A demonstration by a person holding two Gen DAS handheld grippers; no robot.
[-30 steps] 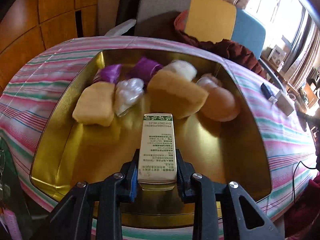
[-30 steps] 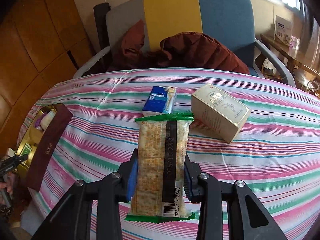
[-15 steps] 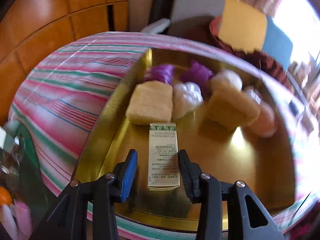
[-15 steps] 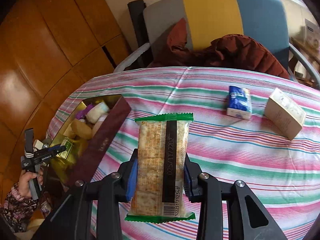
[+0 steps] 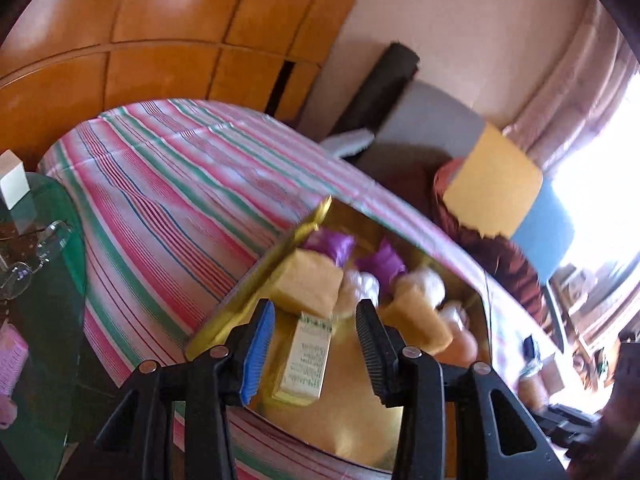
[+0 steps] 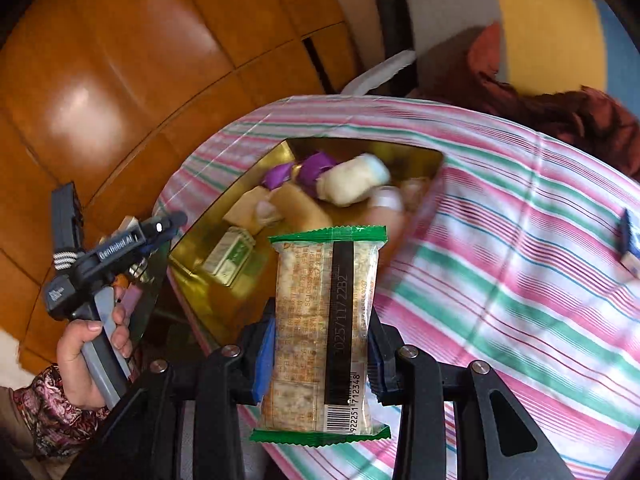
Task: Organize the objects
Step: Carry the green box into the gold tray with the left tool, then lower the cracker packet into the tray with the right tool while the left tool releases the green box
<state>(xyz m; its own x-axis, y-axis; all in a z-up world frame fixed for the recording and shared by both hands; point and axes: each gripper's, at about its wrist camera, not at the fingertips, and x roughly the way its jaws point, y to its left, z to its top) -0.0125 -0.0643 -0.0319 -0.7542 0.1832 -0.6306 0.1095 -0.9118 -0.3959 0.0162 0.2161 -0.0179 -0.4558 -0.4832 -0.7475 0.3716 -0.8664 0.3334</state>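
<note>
A gold tin sits on the striped tablecloth and holds purple-wrapped sweets, yellow cakes and white-wrapped pieces. A small cream box with a green top lies flat on the tin's floor. My left gripper hovers above it, its jaws opening, and neither pad touches the box. In the right wrist view my right gripper is shut on a green-edged cracker packet, held over the tin's near right side. The left gripper shows there at the tin's left corner, in a person's hand.
An armchair with a yellow and blue cushion and a brown garment stands behind the table. A green glass side table lies at the left. A blue tissue pack rests on the cloth at the far right. Wooden panelling runs behind.
My left gripper let go of the cream box, which now lies in the tin, then drew back, rose and rolled. My right gripper carried the cracker packet leftwards to the tin.
</note>
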